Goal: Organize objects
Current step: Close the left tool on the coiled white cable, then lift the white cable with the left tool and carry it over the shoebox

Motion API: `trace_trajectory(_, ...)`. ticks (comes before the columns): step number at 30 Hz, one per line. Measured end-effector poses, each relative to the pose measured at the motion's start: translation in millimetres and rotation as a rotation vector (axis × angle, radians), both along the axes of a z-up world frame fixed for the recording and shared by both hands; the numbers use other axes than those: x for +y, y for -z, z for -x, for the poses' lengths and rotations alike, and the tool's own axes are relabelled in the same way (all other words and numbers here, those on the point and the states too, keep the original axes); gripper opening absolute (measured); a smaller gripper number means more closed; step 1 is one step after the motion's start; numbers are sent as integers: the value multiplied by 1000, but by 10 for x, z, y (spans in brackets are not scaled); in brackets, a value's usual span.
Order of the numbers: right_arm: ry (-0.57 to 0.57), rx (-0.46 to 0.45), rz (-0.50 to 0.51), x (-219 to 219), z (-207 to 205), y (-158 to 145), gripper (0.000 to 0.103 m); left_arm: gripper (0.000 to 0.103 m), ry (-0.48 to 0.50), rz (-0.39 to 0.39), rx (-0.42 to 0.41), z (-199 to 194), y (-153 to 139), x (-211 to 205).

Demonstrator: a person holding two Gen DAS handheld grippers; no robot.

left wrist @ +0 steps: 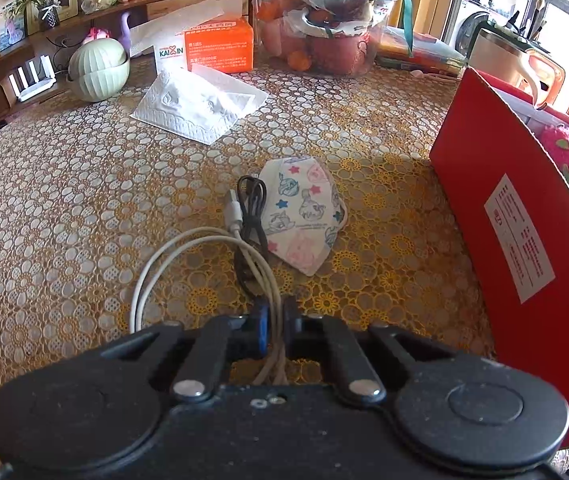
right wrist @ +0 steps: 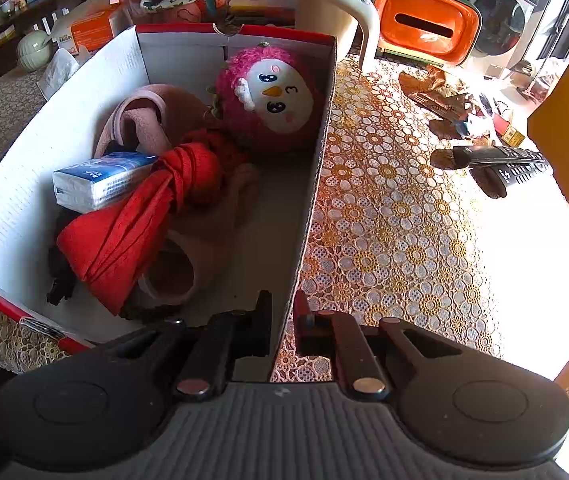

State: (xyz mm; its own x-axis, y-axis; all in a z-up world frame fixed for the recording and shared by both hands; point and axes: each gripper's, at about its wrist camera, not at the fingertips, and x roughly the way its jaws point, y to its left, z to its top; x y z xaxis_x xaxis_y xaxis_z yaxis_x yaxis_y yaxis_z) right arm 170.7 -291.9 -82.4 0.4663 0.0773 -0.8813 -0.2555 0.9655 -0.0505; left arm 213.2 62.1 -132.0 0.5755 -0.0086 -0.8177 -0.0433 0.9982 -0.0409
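Note:
My left gripper point(left wrist: 275, 316) is shut on a white charging cable point(left wrist: 156, 260) whose loop trails left on the table, together with a black cable point(left wrist: 250, 216). A patterned face mask point(left wrist: 304, 216) lies just beyond them. The red cardboard box point(left wrist: 504, 220) stands to the right. In the right wrist view my right gripper point(right wrist: 283, 312) is shut on the box's right wall point(right wrist: 316, 168). The box holds a pink plush toy point(right wrist: 276, 96), a red cloth point(right wrist: 132, 232), a tissue pack point(right wrist: 100, 180) and pink slippers point(right wrist: 144, 120).
White tissues point(left wrist: 200, 104), an orange tissue box point(left wrist: 212, 46), green bowls point(left wrist: 98, 68) and a fruit container point(left wrist: 324, 28) sit at the table's far side. Right of the box lie remote controls point(right wrist: 500, 164), wrappers point(right wrist: 444, 100), a mug point(right wrist: 332, 12) and an orange holder point(right wrist: 428, 20).

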Motion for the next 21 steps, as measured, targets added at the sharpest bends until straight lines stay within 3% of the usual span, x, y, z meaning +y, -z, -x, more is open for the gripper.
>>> trace_trajectory(21,5,-3,4,-16,-10,6,11,3,-46,193,-104,544,-530,467)
